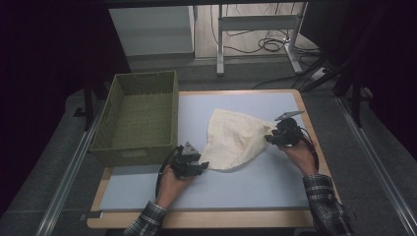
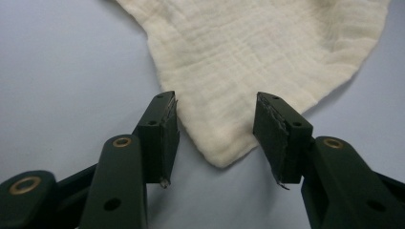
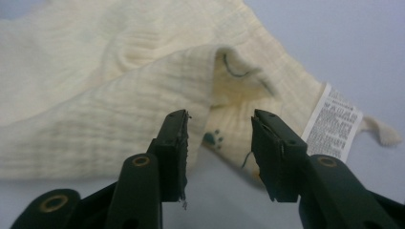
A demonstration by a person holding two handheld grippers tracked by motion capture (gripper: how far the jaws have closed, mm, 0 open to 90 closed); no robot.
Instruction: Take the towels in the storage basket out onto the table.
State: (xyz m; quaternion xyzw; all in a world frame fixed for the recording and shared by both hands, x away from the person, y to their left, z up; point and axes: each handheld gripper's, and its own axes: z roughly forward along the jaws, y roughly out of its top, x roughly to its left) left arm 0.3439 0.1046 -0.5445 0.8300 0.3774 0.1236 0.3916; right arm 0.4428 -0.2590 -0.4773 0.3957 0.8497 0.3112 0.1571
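Lying on the bench [image 1: 147,189] is one cream cloth [image 1: 231,140]; two grippers, left [image 1: 201,165] and right [image 1: 268,138], hold open jaws around its corners, beside one basket [image 1: 140,118].

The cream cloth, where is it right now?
In the high view the cream cloth lies on the grey table top, right of the green basket, between the left gripper and right gripper.
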